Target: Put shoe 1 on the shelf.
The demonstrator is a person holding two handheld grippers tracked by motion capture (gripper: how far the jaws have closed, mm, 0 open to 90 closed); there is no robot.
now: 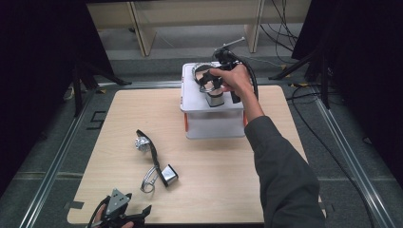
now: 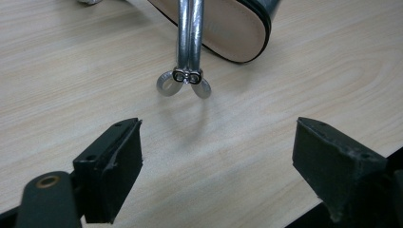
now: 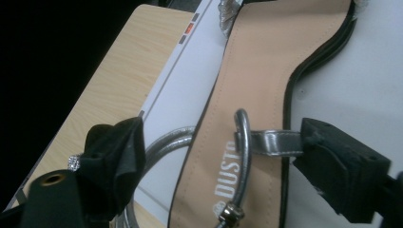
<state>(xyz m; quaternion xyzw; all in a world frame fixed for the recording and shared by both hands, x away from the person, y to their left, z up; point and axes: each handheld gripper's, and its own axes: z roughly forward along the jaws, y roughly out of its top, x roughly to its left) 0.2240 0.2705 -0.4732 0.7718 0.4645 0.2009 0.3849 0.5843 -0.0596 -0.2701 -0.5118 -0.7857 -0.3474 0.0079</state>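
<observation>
A tan-soled sandal [image 1: 215,97] with silver straps lies on top of a white box [image 1: 211,121] at the table's far side. My right gripper [image 1: 207,81] hangs over it, open. In the right gripper view its jaws stand either side of the sandal's [image 3: 256,76] heel end and a silver strap [image 3: 273,142], apart from both. The second sandal [image 1: 153,159] lies on the table toward the front left. My left gripper [image 1: 135,214] is open at the front edge, pointing at that sandal's silver strap ends [image 2: 186,78] and heel [image 2: 228,28].
The wooden table [image 1: 218,190] has bare room at its front right. The person's right sleeve [image 1: 280,175] crosses it. Cables [image 1: 304,90] trail on the floor at the back right, and wooden shelf legs [image 1: 145,33] stand behind the table.
</observation>
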